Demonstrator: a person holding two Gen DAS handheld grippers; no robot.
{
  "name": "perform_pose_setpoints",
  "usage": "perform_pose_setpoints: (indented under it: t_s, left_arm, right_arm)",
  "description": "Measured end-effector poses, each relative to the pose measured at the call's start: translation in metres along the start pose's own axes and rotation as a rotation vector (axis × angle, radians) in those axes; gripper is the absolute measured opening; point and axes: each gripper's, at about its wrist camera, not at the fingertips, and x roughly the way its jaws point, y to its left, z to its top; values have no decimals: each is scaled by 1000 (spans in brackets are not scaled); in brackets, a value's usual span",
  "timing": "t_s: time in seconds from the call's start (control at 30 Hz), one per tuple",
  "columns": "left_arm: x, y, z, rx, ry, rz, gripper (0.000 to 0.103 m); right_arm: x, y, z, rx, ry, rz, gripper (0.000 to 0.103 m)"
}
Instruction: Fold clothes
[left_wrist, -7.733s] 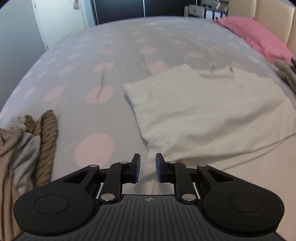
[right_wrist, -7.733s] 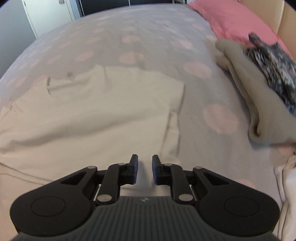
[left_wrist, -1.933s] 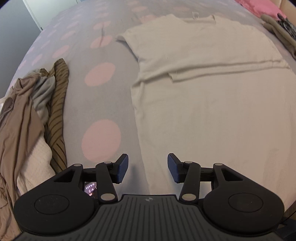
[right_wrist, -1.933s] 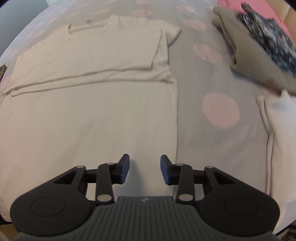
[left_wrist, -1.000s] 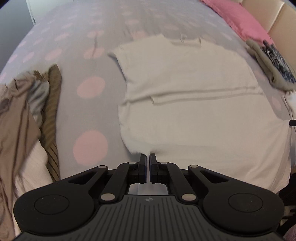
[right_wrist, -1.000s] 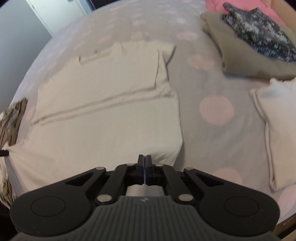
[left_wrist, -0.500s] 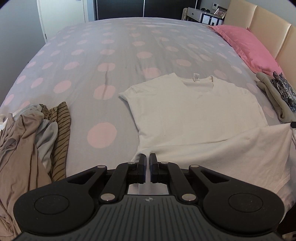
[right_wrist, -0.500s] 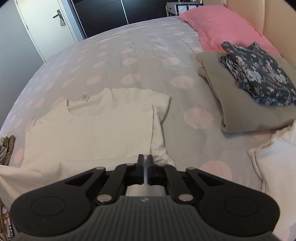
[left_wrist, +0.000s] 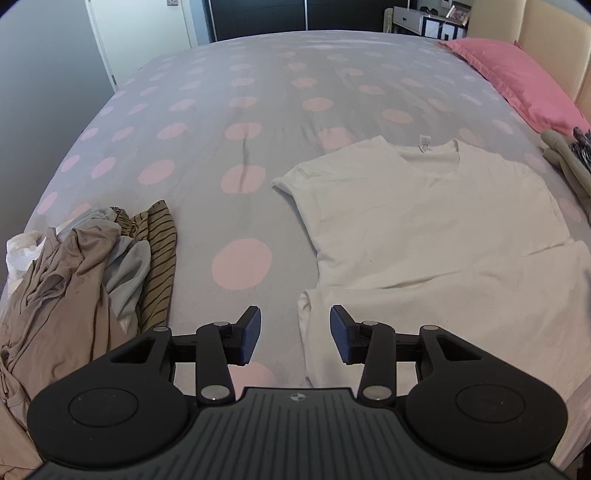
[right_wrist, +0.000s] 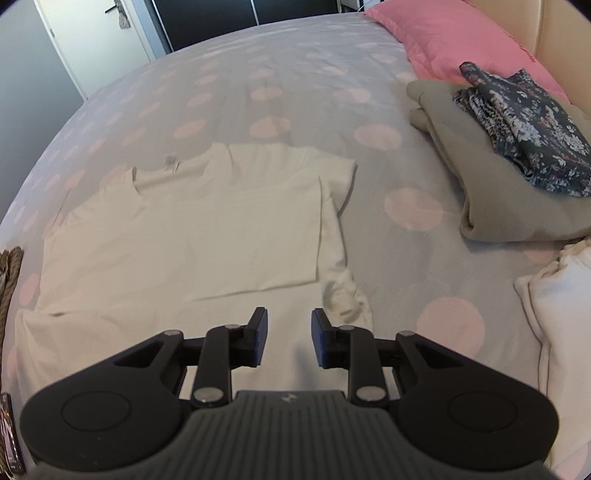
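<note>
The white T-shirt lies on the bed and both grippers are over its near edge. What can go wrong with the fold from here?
1. The white T-shirt is wrinkled near its right corner; the fold may come out crooked.
2. Both grippers' jaws are opening with no cloth pinched, so the near edge may lie uneven.
3. The unfolded pile lies close and could snag.

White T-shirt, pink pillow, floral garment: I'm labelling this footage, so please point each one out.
White T-shirt (left_wrist: 424, 206): left wrist view, on its chest.
Pink pillow (left_wrist: 517, 77): left wrist view, on its top face.
Floral garment (right_wrist: 524, 125): right wrist view, on its folded top.
</note>
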Motion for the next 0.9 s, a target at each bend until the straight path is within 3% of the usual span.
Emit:
perform_pose_setpoints:
  t_s: [0.67, 0.9]
  left_arm:
    - [-9, -23, -17, 87, 5, 6, 41]
    - [-1, -44, -30, 181, 18, -44, 41]
  right_arm:
    - [-8, 11, -27, -104, -5, 10, 33]
    - [-4, 26, -47, -258, 35, 57, 34]
